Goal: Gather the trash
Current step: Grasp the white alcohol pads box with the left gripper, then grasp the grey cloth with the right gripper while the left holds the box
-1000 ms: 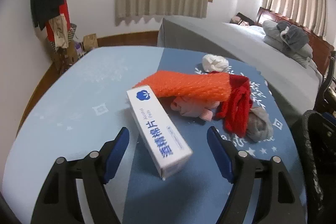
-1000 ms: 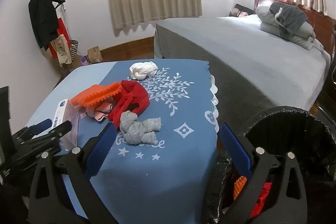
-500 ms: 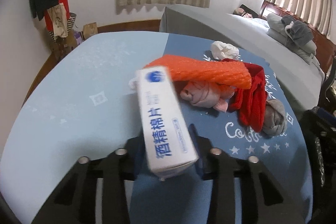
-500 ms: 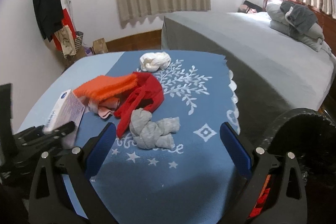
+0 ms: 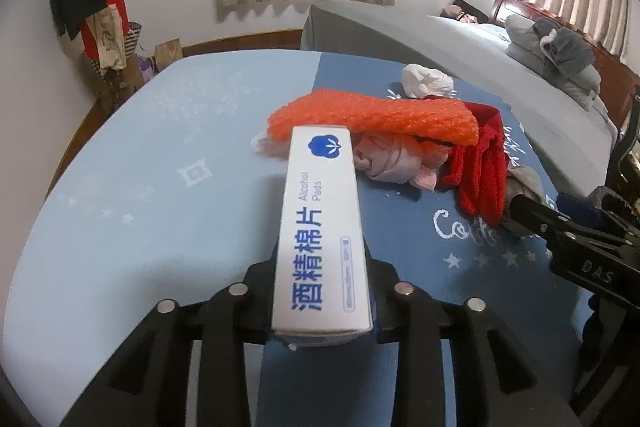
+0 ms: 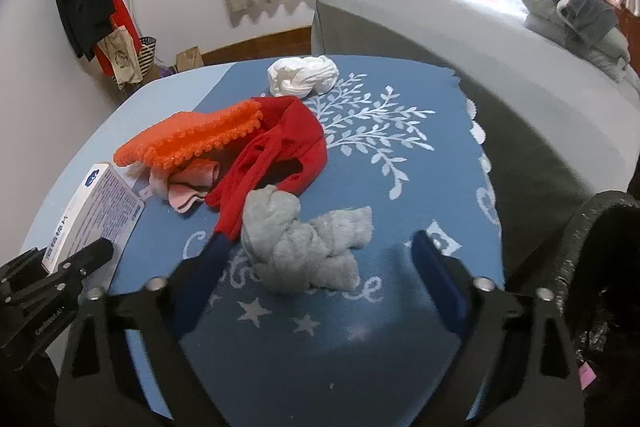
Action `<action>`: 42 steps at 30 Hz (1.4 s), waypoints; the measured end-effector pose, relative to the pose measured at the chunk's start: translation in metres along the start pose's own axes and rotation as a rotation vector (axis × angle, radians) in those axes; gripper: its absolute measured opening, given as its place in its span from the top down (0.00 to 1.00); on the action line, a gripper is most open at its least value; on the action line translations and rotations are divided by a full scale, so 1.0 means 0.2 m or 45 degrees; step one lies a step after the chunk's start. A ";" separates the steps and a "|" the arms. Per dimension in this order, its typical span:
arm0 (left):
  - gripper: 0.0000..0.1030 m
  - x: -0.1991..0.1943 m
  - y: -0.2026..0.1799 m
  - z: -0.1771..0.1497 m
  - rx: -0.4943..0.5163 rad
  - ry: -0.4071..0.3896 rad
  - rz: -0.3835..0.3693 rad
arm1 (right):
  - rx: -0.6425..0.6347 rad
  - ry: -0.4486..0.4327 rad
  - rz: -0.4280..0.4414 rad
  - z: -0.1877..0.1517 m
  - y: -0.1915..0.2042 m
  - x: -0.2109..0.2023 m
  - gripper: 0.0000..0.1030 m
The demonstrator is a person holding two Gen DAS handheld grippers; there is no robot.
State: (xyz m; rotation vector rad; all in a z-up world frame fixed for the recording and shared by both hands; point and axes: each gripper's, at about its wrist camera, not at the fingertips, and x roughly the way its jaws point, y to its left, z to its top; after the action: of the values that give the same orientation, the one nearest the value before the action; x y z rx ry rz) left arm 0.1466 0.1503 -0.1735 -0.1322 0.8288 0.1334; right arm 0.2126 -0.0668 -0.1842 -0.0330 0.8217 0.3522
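Observation:
My left gripper (image 5: 322, 323) is shut on a white alcohol pads box (image 5: 320, 231) and holds it above the blue tablecloth; the box also shows in the right wrist view (image 6: 90, 215). My right gripper (image 6: 316, 267) is open, its fingers on either side of a grey knotted sock (image 6: 304, 247). Beyond lie an orange bubble wrap piece (image 6: 192, 139), a red cloth (image 6: 280, 155), a pink cloth (image 6: 188, 185) and a white cloth ball (image 6: 302, 75).
A black-lined trash bin (image 6: 600, 267) stands at the right off the table's edge. A grey bed (image 6: 500, 67) lies behind the table. A coat rack with clothes and bags (image 6: 88, 7) stands at the far left wall.
My left gripper closed on the alcohol pads box and lifted it. My right gripper moved forward and lower over the table until the grey sock lies between its fingers.

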 end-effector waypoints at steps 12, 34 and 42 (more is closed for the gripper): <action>0.71 -0.04 0.00 -0.02 0.013 -0.035 -0.026 | 0.023 0.021 0.105 -0.02 -0.01 -0.05 0.59; 0.71 -0.26 -0.28 0.02 0.108 -0.144 -0.187 | 0.108 -0.161 0.025 -0.06 -0.21 -0.51 0.59; 0.71 -0.32 -0.50 0.02 0.196 -0.165 -0.306 | 0.173 -0.195 -0.060 -0.12 -0.41 -0.65 0.59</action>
State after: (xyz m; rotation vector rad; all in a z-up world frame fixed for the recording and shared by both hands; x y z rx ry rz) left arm 0.1233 0.0474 -0.1172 -0.0761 0.6854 -0.1468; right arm 0.1404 -0.1852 -0.1158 0.1003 0.6907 0.2506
